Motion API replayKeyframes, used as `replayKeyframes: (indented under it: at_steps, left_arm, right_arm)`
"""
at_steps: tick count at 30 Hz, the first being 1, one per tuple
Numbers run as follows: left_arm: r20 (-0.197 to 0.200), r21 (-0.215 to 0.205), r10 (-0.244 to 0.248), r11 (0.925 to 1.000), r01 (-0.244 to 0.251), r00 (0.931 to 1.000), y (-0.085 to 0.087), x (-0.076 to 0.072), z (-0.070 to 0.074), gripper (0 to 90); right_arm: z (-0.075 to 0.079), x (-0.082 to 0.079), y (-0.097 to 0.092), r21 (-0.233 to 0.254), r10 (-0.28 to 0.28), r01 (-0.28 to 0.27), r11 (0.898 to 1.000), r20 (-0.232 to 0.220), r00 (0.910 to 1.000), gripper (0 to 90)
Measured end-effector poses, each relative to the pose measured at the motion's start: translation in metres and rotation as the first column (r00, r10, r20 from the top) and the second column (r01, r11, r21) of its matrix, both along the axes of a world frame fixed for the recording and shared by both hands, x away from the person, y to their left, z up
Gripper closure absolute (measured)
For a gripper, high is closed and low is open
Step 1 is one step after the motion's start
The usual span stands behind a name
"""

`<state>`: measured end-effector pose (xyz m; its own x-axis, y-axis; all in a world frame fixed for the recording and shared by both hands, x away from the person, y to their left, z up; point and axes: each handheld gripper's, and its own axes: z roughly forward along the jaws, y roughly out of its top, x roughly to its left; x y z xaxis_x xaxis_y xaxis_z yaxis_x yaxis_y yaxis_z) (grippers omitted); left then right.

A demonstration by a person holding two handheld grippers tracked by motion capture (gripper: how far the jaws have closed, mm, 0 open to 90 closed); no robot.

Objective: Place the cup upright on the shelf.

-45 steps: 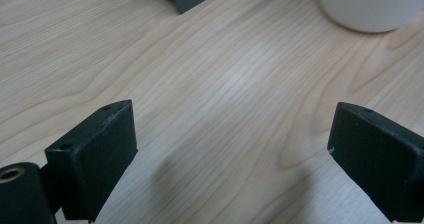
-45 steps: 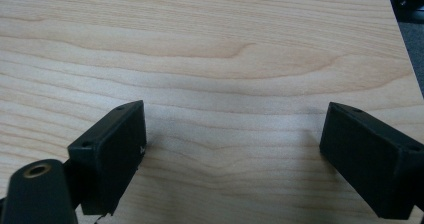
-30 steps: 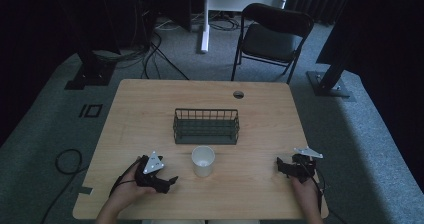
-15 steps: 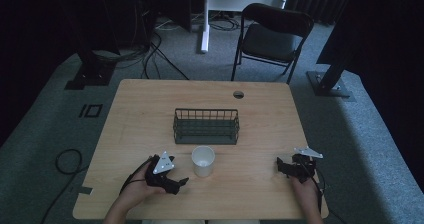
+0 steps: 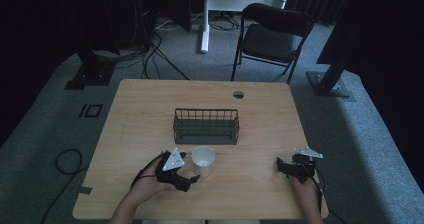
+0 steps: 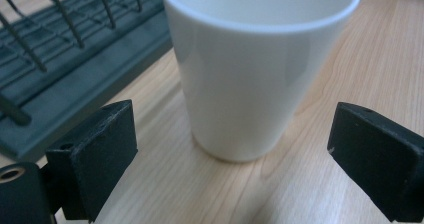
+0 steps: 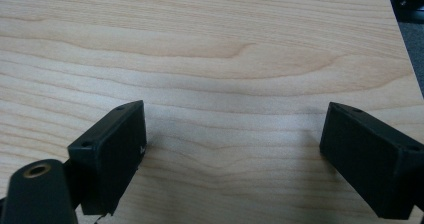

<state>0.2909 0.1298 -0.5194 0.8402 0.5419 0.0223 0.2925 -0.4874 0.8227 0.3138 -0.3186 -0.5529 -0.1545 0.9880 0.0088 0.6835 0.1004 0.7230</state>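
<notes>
My left gripper (image 6: 235,154) had its jaws spread wide, and the white cup (image 6: 255,69) stood upright straight ahead between them, untouched. I judged it the nearer hand; the right gripper (image 7: 235,154) gaped over bare table (image 7: 210,44), well apart. Just beyond the cup lay the wire basket (image 5: 206,126).

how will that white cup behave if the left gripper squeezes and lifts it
The white cup looks empty and thin-rimmed, so probably light. Its glossy wall tapers to a narrower base, so the open left gripper could slip upward; a grip near the rim seems safer. With its base narrower than its rim, a sideways nudge might tip it towards the wire basket.
</notes>
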Motion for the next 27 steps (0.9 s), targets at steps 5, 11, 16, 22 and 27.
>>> replayKeyframes:
  at_steps: [5, 11, 16, 22, 27]
  left_arm:
    - [-0.001, -0.023, -0.015, 0.9996, 0.015, 0.9999, -0.009, 0.002, 0.001, 5.8]
    - [0.007, -0.062, -0.016, 0.998, 0.016, 0.9998, -0.016, 0.005, 0.002, 5.8]
    - [0.017, -0.101, -0.019, 0.9947, 0.021, 0.9997, -0.021, 0.008, 0.004, 5.8]
    - [0.044, -0.144, -0.009, 0.9894, 0.015, 0.999, -0.027, 0.011, 0.008, 5.8]
    - [0.067, -0.182, 0.009, 0.9833, 0.004, 0.9977, -0.029, 0.013, 0.008, 5.9]
  right_arm:
    - [0.0, 0.0, 0.0, 0.0, 0.0, 0.0, 1.0, 0.0, 1.0, 10.8]
    - [0.0, 0.0, 0.0, 0.0, 0.0, 0.0, 1.0, 0.0, 1.0, 10.8]
    - [0.0, 0.0, 0.0, 0.0, 0.0, 0.0, 1.0, 0.0, 1.0, 10.8]
    - [0.0, 0.0, 0.0, 0.0, 0.0, 0.0, 1.0, 0.0, 1.0, 10.8]
    - [0.0, 0.0, 0.0, 0.0, 0.0, 0.0, 1.0, 0.0, 1.0, 10.8]
